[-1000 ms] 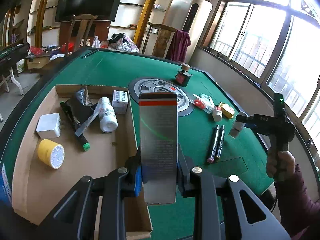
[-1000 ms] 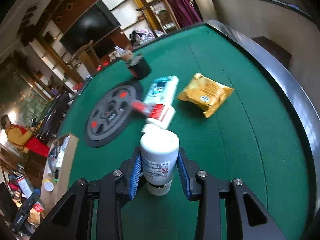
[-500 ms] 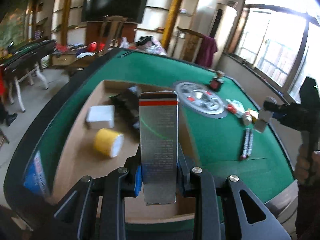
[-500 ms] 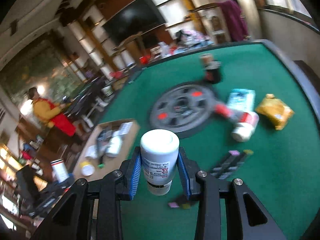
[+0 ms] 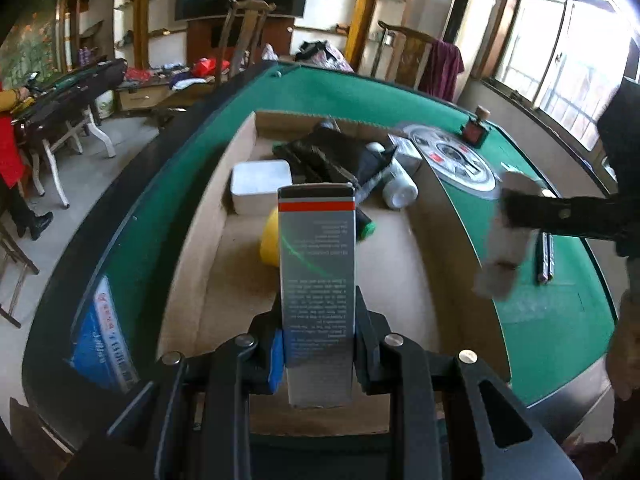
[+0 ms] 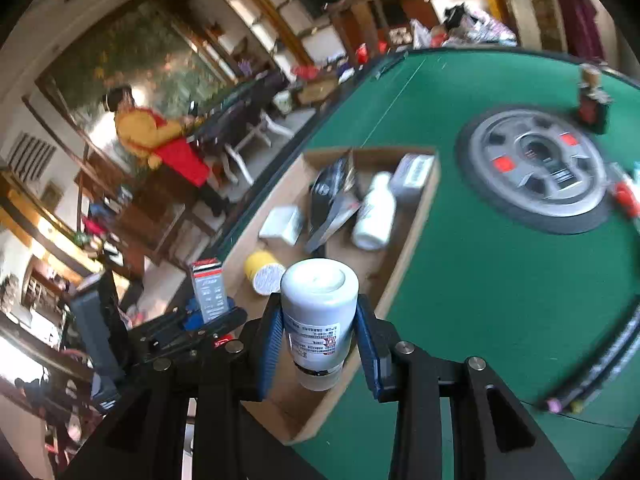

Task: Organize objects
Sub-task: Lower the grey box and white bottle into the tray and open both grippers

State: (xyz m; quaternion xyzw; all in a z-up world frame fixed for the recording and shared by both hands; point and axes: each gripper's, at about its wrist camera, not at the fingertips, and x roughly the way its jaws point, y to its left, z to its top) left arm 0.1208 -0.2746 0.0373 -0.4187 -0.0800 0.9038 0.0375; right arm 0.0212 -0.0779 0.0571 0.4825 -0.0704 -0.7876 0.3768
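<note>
My left gripper (image 5: 318, 344) is shut on a tall silver carton with a red band (image 5: 317, 276), held upright over the near end of the cardboard tray (image 5: 436, 248). In the right wrist view that carton (image 6: 208, 292) shows at the tray's left edge. My right gripper (image 6: 318, 344) is shut on a white pill bottle (image 6: 318, 312), hovering over the tray's (image 6: 408, 248) near right wall. The left wrist view shows this bottle (image 5: 506, 236) blurred, just right of the tray. Inside the tray lie a yellow tape roll (image 6: 264, 274), a white box (image 5: 262, 186), a white bottle (image 6: 374, 214) and a black pouch (image 5: 332, 156).
The green felt table (image 6: 480, 288) carries a round grey and black disc (image 6: 536, 168), a small dark bottle with a cork (image 6: 594, 100), and two dark pens (image 5: 546, 256) near the right rim. A blue packet (image 5: 104, 332) lies left of the tray. A person in yellow and red sits far off.
Both grippers have swung left toward the tray. The right one carried its bottle from over the snacks and pens to the tray's right wall. The left one moved over the tray's near end.
</note>
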